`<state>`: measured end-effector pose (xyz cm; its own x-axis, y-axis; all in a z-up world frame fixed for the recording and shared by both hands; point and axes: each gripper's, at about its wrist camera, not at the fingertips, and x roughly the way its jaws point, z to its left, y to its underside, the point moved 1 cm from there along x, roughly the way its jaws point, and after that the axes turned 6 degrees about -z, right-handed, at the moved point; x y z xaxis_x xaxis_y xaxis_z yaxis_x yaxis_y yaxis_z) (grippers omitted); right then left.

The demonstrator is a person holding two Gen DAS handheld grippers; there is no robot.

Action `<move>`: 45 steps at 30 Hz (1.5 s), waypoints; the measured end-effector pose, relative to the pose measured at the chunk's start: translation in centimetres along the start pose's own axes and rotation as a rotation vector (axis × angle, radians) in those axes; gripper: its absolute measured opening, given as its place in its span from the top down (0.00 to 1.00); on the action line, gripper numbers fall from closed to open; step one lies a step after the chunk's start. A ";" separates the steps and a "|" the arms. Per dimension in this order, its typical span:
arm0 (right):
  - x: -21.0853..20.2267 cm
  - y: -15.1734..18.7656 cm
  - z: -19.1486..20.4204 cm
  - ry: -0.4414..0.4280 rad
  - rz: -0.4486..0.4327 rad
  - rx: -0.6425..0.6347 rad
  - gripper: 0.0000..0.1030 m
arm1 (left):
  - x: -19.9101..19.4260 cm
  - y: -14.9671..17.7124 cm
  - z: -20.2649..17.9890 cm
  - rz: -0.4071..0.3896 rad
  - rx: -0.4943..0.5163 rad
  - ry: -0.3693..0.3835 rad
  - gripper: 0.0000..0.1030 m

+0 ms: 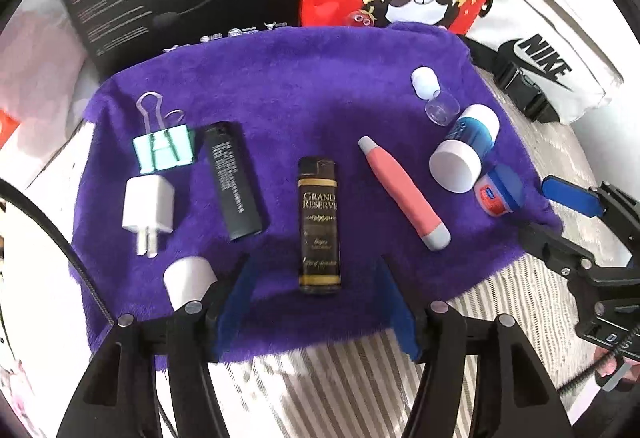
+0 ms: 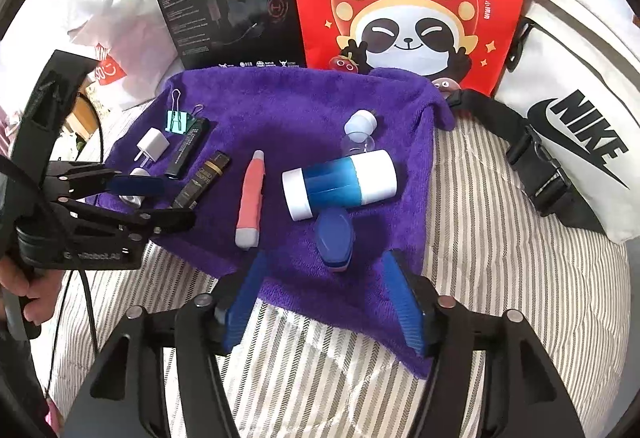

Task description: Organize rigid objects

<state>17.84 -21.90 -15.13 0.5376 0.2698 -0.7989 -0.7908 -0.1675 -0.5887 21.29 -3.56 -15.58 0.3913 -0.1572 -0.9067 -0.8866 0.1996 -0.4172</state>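
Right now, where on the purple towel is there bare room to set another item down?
The towel's far middle is bare, between the binder clip and the clear vial. A smaller gap lies between the gold lighter and the pink pen. The right edge is crowded: blue-white tube, jar.
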 end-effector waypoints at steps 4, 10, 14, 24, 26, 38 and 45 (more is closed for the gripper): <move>-0.9 0.1 0.1 0.015 -0.008 0.001 0.29 | -1.8 0.6 0.1 -0.020 0.001 -0.017 0.36; -2.7 0.2 0.3 0.035 -0.028 0.028 0.14 | -4.8 2.0 0.5 -0.051 -0.023 -0.049 0.28; -4.2 0.4 0.3 0.045 -0.038 0.068 0.06 | -6.9 3.3 0.8 -0.082 -0.046 -0.088 0.18; -8.6 1.6 1.5 0.082 -0.088 0.110 0.00 | -12.2 6.5 1.0 -0.189 -0.146 -0.135 0.10; -9.6 1.9 1.7 0.091 -0.087 0.113 0.00 | -13.5 7.1 0.8 -0.220 -0.149 -0.144 0.10; -15.6 4.4 1.9 0.142 -0.102 0.151 0.00 | -19.1 10.8 -1.5 -0.316 -0.124 -0.223 0.07; -17.4 5.5 2.1 0.175 -0.107 0.131 0.00 | -19.7 12.5 -2.2 -0.312 -0.141 -0.218 0.07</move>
<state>3.49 -25.49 -4.22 0.6539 0.1087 -0.7487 -0.7517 -0.0188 -0.6592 1.98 -0.10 -2.77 0.6767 0.0220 -0.7359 -0.7361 0.0382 -0.6758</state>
